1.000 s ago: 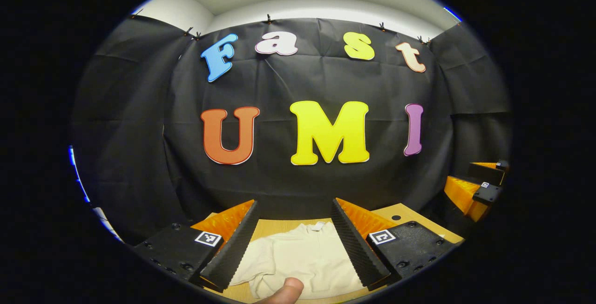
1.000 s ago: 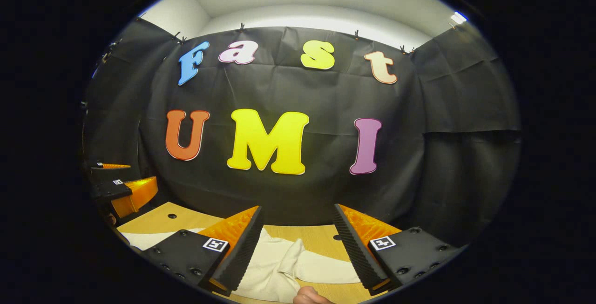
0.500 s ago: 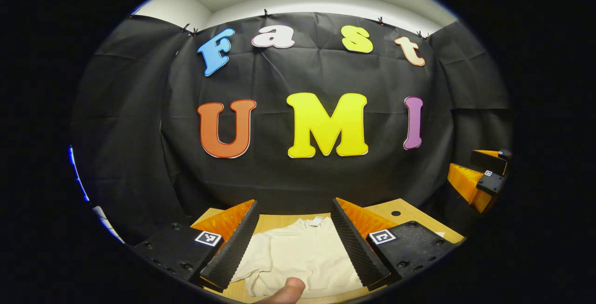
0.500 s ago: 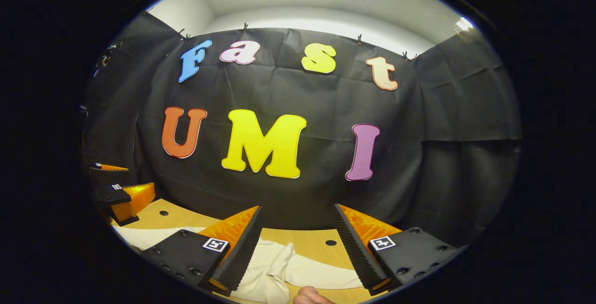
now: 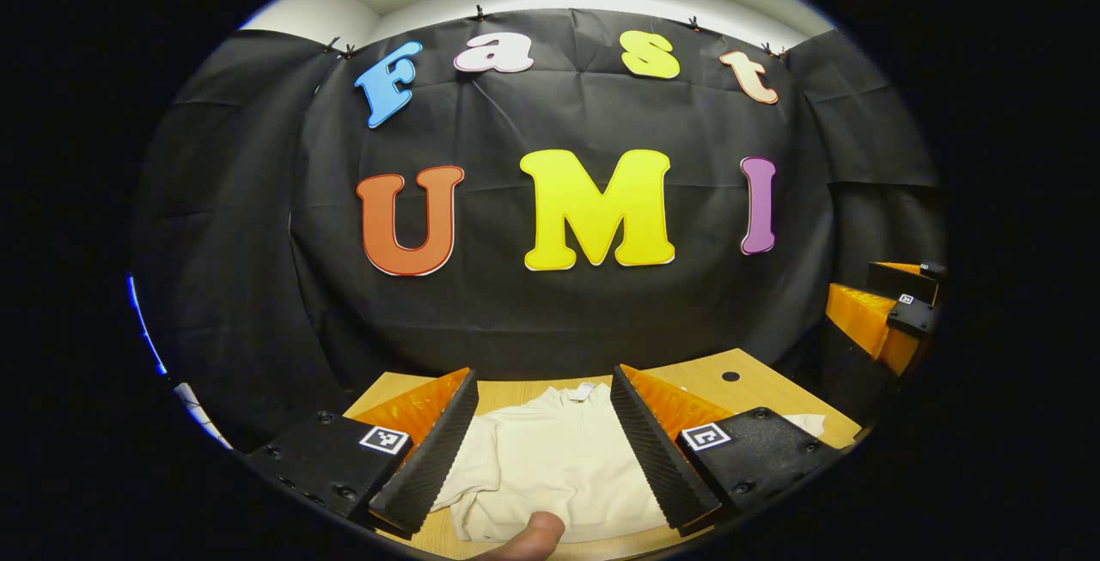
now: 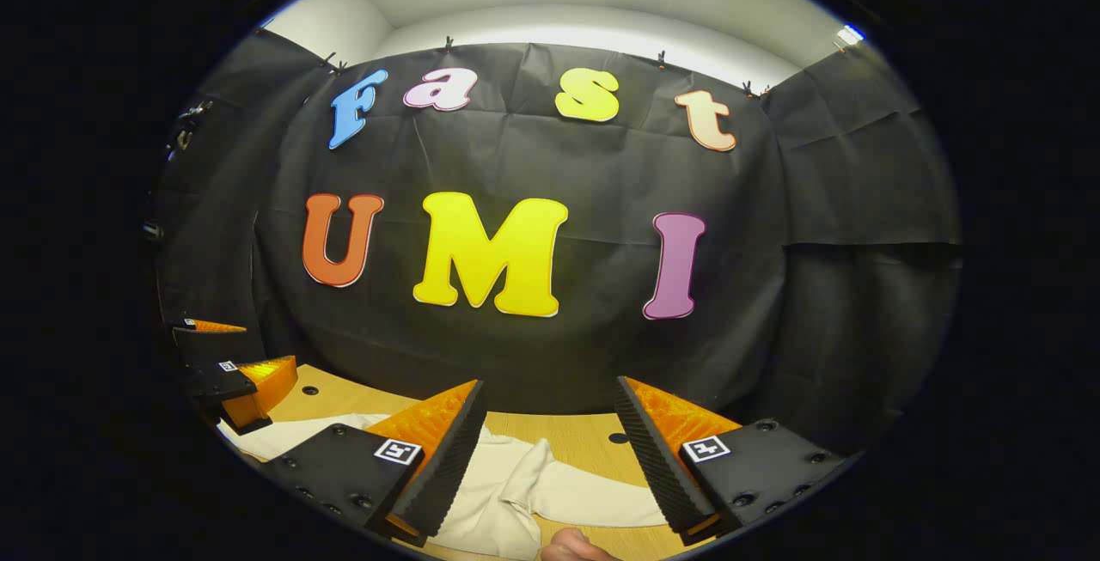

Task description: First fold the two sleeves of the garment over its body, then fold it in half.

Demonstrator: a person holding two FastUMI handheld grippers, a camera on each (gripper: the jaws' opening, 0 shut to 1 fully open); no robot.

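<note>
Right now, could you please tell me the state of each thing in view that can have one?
Garment: cream, lying flat on the wooden table, collar towards the wall, not yet folded in half.
Right sleeve: spread out sideways on the table, not folded over the body.
Left tongs: open, above the garment, holding nothing.
Right tongs: open, above the sleeve, holding nothing.

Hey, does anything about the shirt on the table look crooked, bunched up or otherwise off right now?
Yes. In the right gripper view the cream shirt has a sleeve trailing out sideways across the wooden table, with a raised wrinkle where it meets the body. Nothing looks spilled or damaged. Both grippers hang open above it, left gripper and right gripper.
</note>
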